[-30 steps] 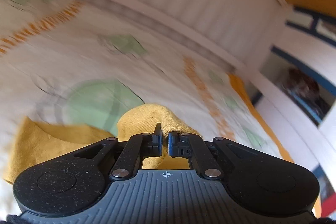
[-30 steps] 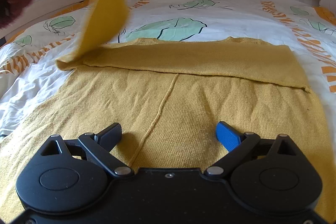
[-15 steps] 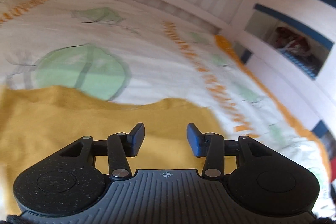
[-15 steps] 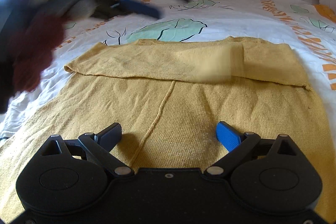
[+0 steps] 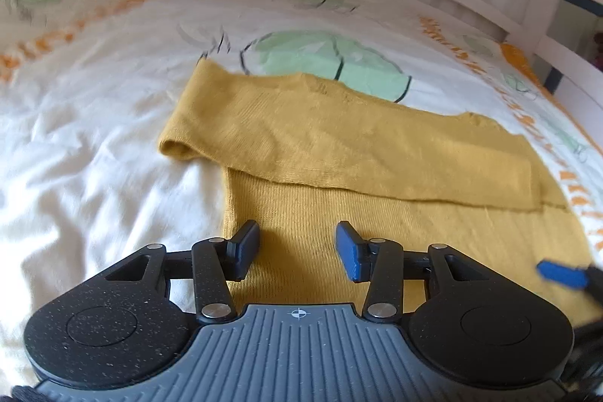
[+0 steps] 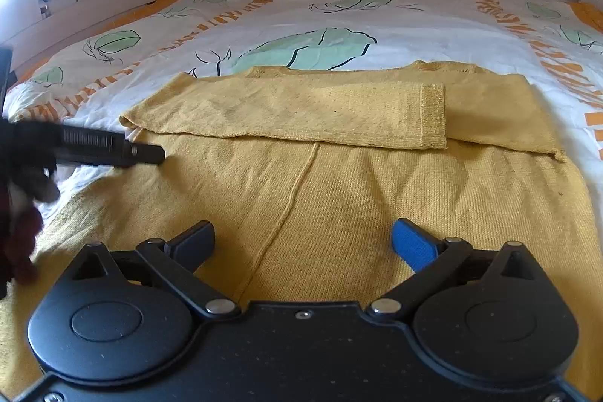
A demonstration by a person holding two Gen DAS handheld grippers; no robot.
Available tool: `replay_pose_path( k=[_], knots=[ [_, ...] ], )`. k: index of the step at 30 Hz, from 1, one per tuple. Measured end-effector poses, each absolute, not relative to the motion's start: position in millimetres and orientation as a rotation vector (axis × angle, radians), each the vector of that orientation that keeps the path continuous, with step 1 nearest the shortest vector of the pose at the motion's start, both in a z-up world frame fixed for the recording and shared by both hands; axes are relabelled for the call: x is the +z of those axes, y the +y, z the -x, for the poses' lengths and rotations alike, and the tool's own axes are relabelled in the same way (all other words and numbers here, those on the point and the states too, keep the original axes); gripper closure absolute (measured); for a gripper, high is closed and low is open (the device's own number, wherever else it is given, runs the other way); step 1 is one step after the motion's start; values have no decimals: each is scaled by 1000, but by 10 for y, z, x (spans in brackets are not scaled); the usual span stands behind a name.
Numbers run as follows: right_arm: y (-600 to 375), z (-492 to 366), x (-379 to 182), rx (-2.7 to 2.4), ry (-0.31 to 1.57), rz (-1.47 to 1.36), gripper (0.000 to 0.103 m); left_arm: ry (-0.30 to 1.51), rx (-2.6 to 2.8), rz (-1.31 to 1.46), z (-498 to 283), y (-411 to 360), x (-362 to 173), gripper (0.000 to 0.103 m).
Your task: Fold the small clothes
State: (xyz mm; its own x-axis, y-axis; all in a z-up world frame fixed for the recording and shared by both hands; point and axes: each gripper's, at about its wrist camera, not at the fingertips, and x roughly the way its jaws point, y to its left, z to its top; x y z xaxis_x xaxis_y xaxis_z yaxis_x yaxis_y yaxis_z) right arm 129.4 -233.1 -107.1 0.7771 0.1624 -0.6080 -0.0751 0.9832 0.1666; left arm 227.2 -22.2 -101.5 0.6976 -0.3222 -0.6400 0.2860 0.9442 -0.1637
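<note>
Both pairs of jaws are parted and grip nothing: your left gripper (image 5: 297, 245) has just been opening, and your right gripper (image 6: 303, 245) is spread wide. Between each pair, filling mid-frame, lies the yellow sweater (image 6: 339, 183), one sleeve (image 6: 301, 112) folded across it, on the leaf-print bedcover (image 6: 414, 21).
</note>
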Motion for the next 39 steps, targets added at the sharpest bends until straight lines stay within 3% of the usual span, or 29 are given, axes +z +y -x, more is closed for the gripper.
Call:
replay_pose_path(
  k=[7,14,18,27,31,35,39],
  knots=[
    [-2517,-1321,-927,153,675,-225,2,672,-350,-23,-2205,-341,-1060,43],
    [-2989,-1598,-788,54,636,-384,3,670,-358,-1,-2188,-291,-1127,42],
    [-3177,-1840,-803,68,651,-485,13,667,-354,-10,-2174,-312,-1140,42],
    [-3204,-2284,-884,139,681,-594,17,667,-356,-7,-2174,-303,-1149,42],
    [-3209,-2338,-901,136,685,-619,37,666,-357,-6,-2173,-303,-1150,42],
    [-3242,-2286,-940,120,683,-621,50,666,-357,-6,-2173,-304,-1153,41],
    [-3305,-2247,-898,115,658,-628,87,666,-357,-5,-2176,-303,-1154,41]
  ],
)
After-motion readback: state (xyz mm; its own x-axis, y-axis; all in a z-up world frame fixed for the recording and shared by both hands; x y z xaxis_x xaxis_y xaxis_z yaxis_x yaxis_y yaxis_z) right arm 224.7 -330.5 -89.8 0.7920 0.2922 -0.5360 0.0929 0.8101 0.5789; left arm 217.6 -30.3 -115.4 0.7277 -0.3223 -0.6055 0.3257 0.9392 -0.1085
